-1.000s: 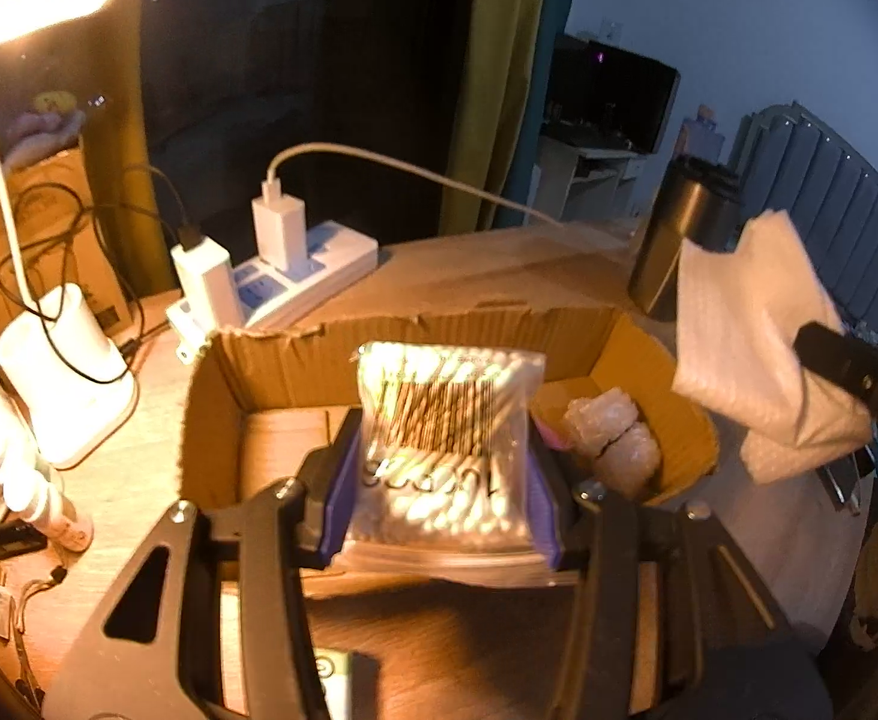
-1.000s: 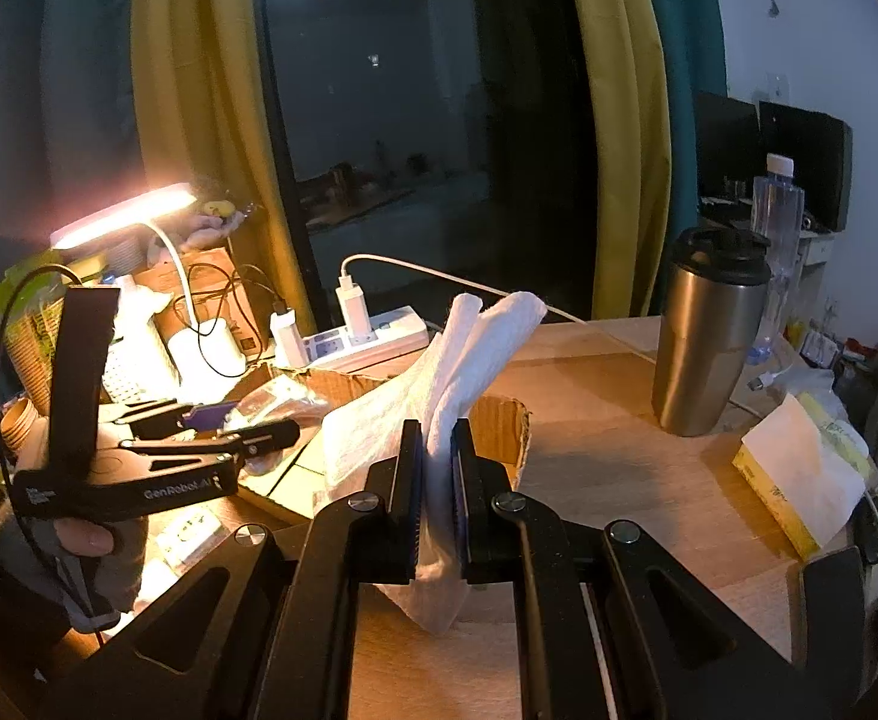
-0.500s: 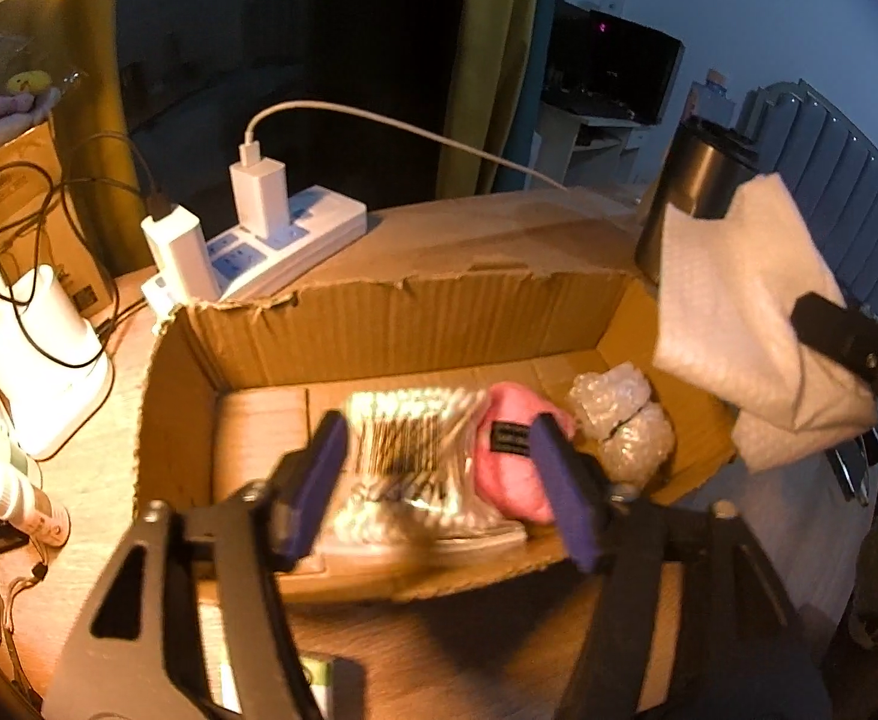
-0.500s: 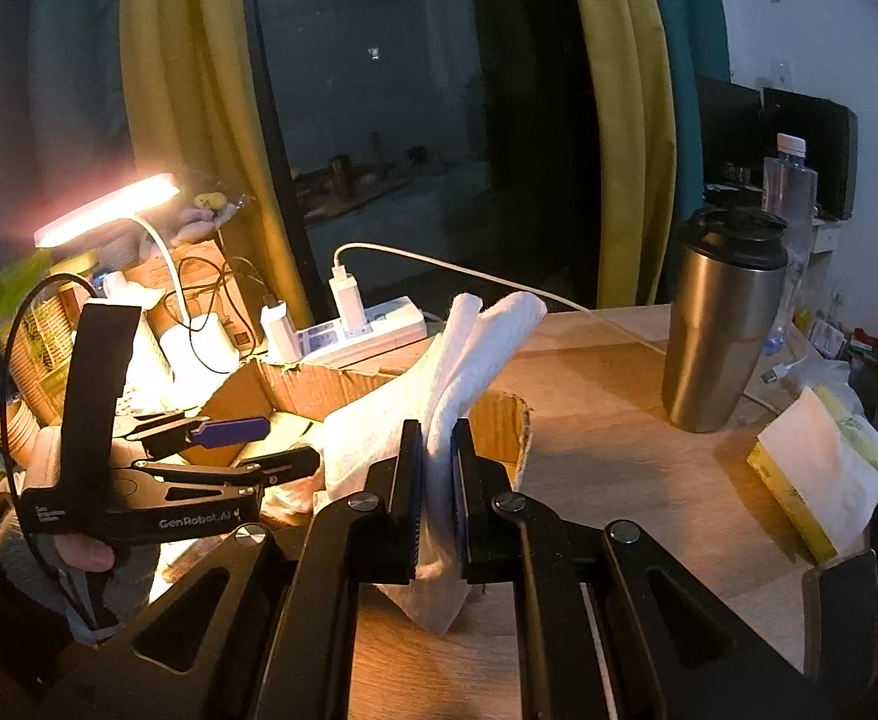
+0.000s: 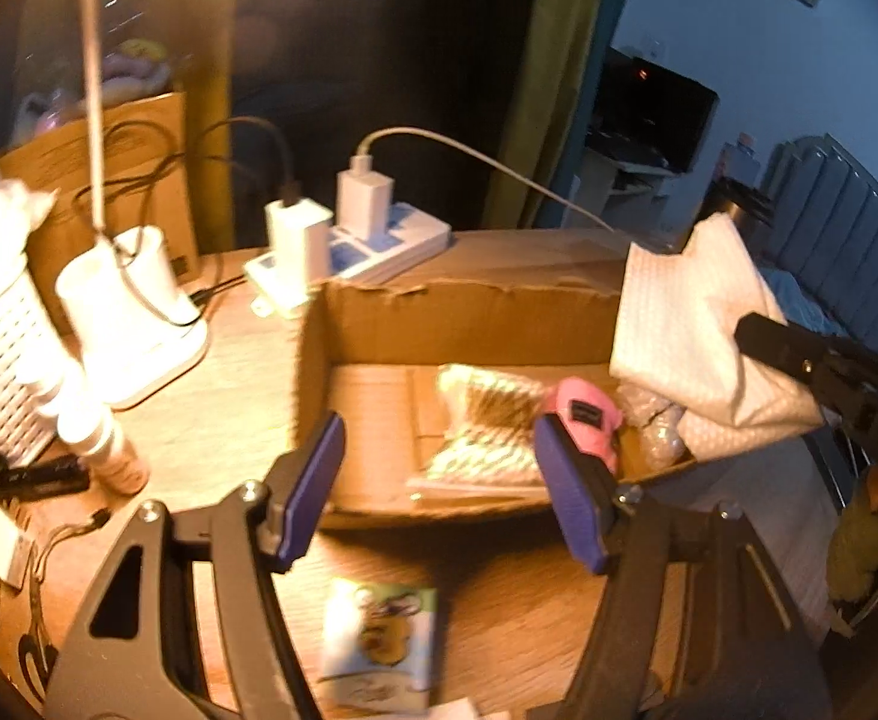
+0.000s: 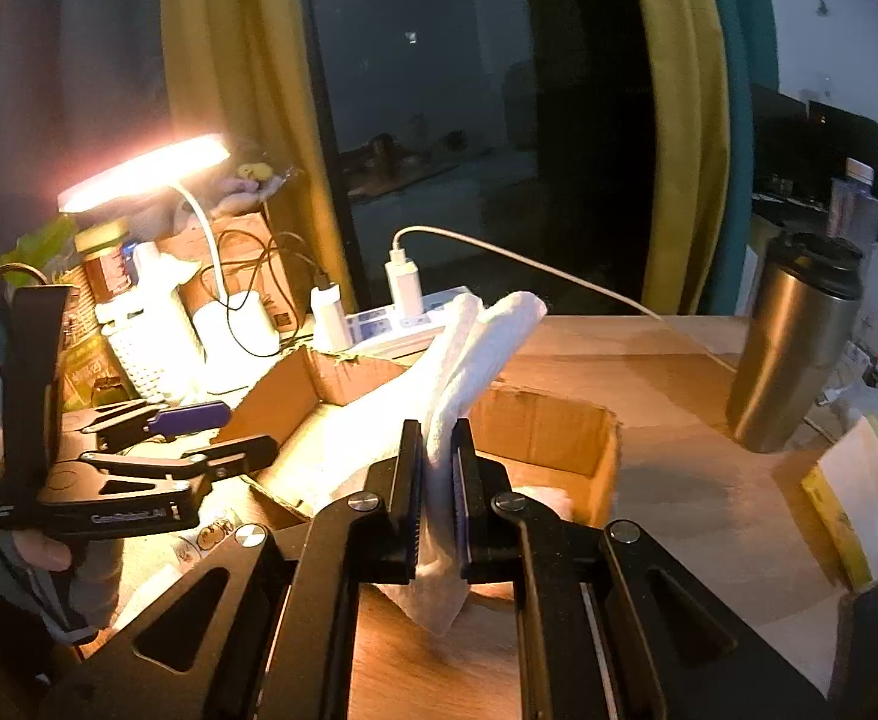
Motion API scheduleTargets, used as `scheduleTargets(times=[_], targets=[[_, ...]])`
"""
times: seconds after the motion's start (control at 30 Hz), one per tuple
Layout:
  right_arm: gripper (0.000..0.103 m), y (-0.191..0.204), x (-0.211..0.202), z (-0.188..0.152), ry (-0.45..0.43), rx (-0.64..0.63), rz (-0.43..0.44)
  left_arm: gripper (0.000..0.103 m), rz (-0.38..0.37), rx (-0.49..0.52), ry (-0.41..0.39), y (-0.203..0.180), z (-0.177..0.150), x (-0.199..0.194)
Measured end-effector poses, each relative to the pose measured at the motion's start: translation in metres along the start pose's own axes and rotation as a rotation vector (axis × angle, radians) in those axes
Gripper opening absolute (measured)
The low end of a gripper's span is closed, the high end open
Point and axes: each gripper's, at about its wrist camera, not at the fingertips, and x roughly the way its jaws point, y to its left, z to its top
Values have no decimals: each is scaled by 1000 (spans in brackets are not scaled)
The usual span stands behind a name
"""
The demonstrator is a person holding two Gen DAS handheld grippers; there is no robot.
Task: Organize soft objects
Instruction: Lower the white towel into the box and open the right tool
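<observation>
White folded cloth (image 6: 475, 354) is being held clamped in the right tongs (image 6: 437, 480), jaws pinched tight on its lower part, upper end sticking up and leaning right. It is being held above the near-right corner of the open cardboard box (image 5: 469, 312), not inside it. In the left wrist view the same cloth (image 5: 691, 330) is being seen over the box's right end, with the right tongs' black finger (image 5: 799, 354) just right of it.

Inside the box: bag of cotton swabs (image 5: 487, 420) is lying on the floor near the middle, pink soft item (image 5: 583, 414) touching its right side, clear bubble-wrap bundle (image 5: 655, 426) further right, partly hidden under the cloth.

Left tongs (image 5: 439, 480) are being held wide open in front of the box's near wall, nothing gripped; blue pads (image 5: 312, 486) are spread either side of the swab bag as framed, not touching it. In the right wrist view the left tongs (image 6: 216, 432) are being seen left of the box, a hand (image 6: 42, 552) on the handle.

Behind the box on the counter (image 6: 679, 480): white power strip (image 5: 372, 252) with two chargers plugged in. Left of the box: lit desk lamp (image 6: 144, 171) and its white base (image 5: 132, 312). Right of the box: steel tumbler (image 6: 799, 336), well apart. Printed packet (image 5: 378, 636) is lying on the counter in front of the box. Left view is motion-blurred.
</observation>
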Motion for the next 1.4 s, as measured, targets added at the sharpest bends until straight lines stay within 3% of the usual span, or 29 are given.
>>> scheduleTargets(times=[0.4, 0.77, 0.9, 1.0, 1.07, 1.27, 1.4], targets=[[10, 24, 46, -1, 102, -23, -11, 67, 15, -81, -20, 44, -15, -15], [10, 31, 87, -17, 233, -6, -54, 67, 11, -107, -13, 57, -21, -14], [11, 33, 87, -17, 242, -5, -56, 67, 16, -109, -14, 57, -23, -17], [25, 34, 85, -15, 240, -2, -61, 67, 20, -108, -14, 56, -24, -19], [39, 34, 83, -14, 233, 2, -65, 67, 22, -106, -18, 55, -24, -22], [56, 29, 65, -11, 205, 18, -76, 67, 21, -97, -28, 48, -26, -30], [57, 31, 50, -9, 180, 12, -87, 67, 18, -89, -35, 41, -27, -37]])
